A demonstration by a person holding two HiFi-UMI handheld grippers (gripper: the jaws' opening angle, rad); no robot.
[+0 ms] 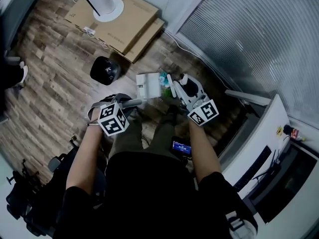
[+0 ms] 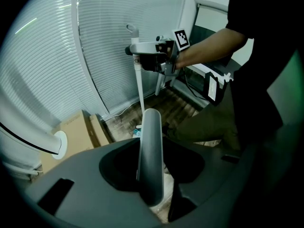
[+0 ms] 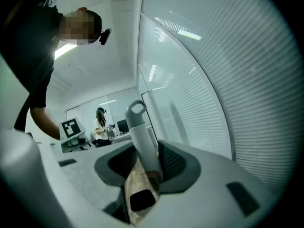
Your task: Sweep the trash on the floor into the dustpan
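Wood-plank floor (image 1: 50, 83) throughout, slatted window blinds (image 1: 259, 44) at frame right, flat cardboard boxes (image 1: 117, 21) upper left. The left gripper (image 1: 128, 103), centre-left in the head view, is clenched on the grey tubular dustpan handle (image 2: 151, 156), which runs up between its jaws. The white dustpan (image 1: 147, 86) sits on the floor just beyond, with teal trash (image 1: 162, 78) at its right edge. The right gripper (image 1: 178, 87) grasps the white loop-ended broom handle (image 3: 142, 146).

Dim fisheye views, dark vignetted corners
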